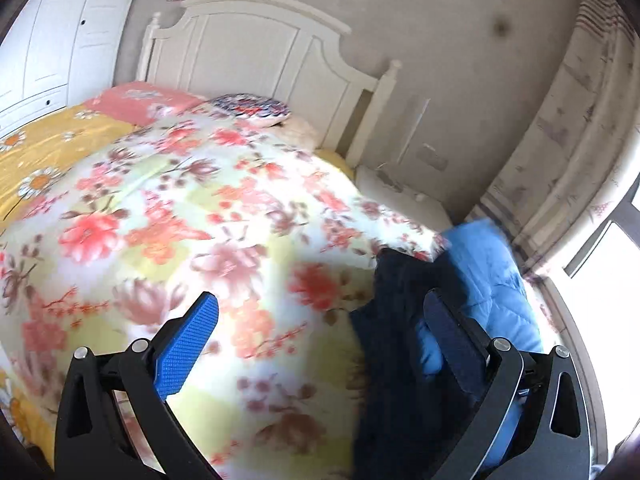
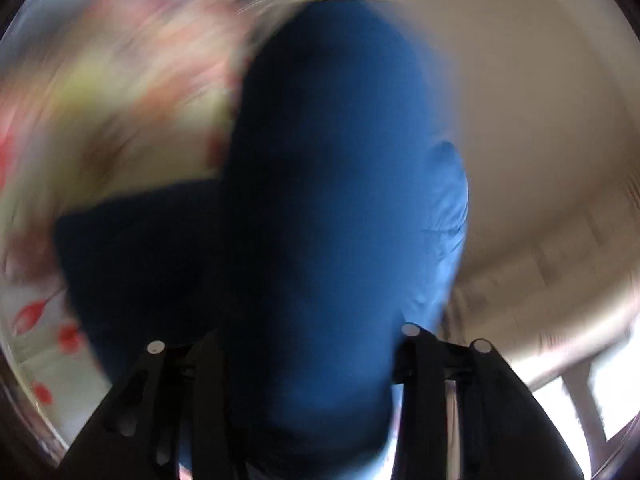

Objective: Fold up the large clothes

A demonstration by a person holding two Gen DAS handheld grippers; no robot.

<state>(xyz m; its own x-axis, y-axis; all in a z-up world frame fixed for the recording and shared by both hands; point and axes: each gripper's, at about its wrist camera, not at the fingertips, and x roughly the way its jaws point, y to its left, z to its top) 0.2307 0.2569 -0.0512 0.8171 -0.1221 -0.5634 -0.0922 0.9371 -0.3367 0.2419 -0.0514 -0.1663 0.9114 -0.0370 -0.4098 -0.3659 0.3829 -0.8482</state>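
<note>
A large garment, dark navy (image 1: 404, 340) with a light blue quilted side (image 1: 494, 276), lies bunched on the right of the bed. My left gripper (image 1: 320, 320) is open above the floral quilt; its right finger (image 1: 452, 344) rests against the dark cloth, its left finger (image 1: 188, 344) is over the quilt. In the blurred right wrist view the blue garment (image 2: 332, 184) fills the middle and hangs between the arms of my right gripper (image 2: 316, 380), which looks shut on it; the fingertips are hidden by cloth.
A floral quilt (image 1: 192, 220) covers the bed, with a yellow sheet (image 1: 44, 148) and pink pillow (image 1: 140, 104) at the far left. A white headboard (image 1: 256, 52), wardrobe (image 1: 52, 40), curtain (image 1: 576, 120) and bright window (image 1: 612, 300) surround it.
</note>
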